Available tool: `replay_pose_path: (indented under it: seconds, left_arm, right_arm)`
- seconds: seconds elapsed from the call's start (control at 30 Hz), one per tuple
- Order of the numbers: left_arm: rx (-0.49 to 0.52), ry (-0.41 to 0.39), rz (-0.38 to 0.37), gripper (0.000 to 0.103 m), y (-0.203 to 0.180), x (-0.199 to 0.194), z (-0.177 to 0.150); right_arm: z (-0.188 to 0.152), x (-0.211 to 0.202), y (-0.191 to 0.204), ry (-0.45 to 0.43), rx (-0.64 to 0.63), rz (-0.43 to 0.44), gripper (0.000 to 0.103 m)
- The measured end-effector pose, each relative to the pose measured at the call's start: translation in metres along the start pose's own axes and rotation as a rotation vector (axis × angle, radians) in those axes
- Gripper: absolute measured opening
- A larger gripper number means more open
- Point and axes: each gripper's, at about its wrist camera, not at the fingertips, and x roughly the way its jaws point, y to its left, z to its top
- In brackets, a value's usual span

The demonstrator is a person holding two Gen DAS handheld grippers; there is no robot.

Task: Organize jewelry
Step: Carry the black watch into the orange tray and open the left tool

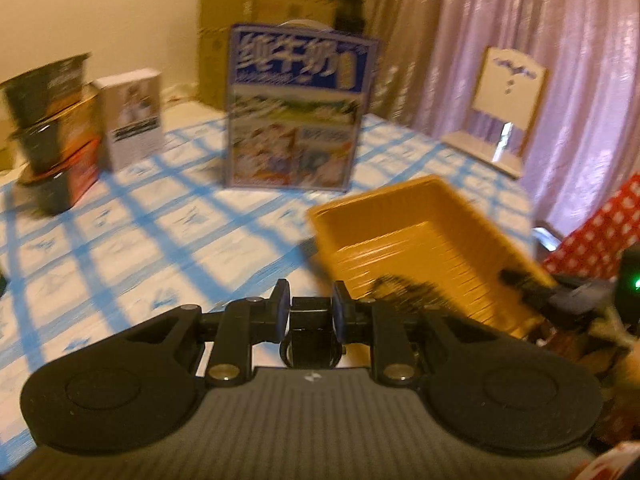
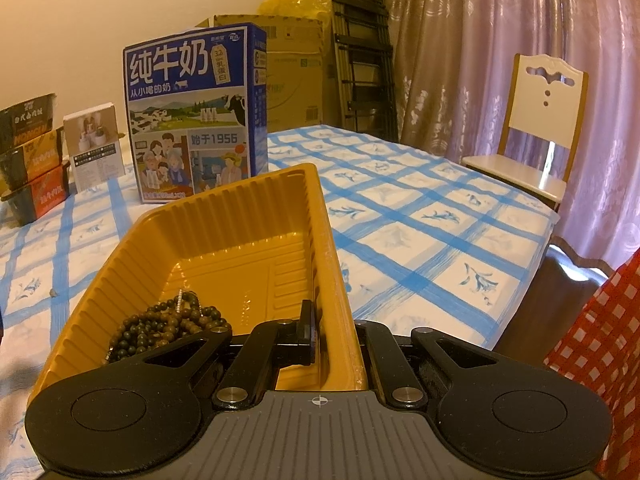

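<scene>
Landmark: yellow tray (image 2: 224, 248), ribbed thin plastic, on the blue-check tablecloth (image 2: 420, 248).
Far left of tray: stacked dark food boxes (image 2: 32, 152), then a small white carton (image 2: 94, 146).
Behind tray: blue milk carton (image 2: 196, 116), upright; brown cardboard boxes beyond it.
Inside tray, near-left corner: bead necklace (image 2: 168, 324), dark brown beads heaped in loops, a short pale metal piece poking up from the pile.
Right of tray: bare cloth, then a white-backed chair (image 2: 540, 120) at the table edge; red checked fabric at far right.
Left gripper (image 1: 308, 308): jaws a narrow gap apart, nothing between the pads; a fixed black block of the tool shows in the gap. It hangs over the cloth just left of the tray.
Right gripper (image 2: 320, 332): pinched tight on the tray's near-right wall, one finger inside, the other outside.
Handling, beads: judged light, limp, free-running; loops will slide and snag on each other. Best taken by pinching several strands at the top of the heap, not a single bead.
Handling, tray: judged light and flexible; wall bends under a pinch, so it may tip if lifted by one side.
Hard to make out: left view is motion-blurred; the beads there read only as a dark smear. Clasp not visible. Tray's near end and part of the heap are hidden by the right gripper's body.
</scene>
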Motion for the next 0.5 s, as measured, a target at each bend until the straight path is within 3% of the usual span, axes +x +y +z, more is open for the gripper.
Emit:
replay_pose_path:
  seconds: [0.23,0.5]
  left_arm:
    - [0.027,-0.040,-0.098,0.020,-0.042,0.025,0.023]
    - [-0.003,-0.110,-0.102,0.020,-0.068,0.078,0.024]
  right_arm:
    - [0.001,0.000,0.001,-0.003,0.007,0.006,0.005]
    - [0.001,0.000,0.002,-0.002,0.009,0.007,0.005]
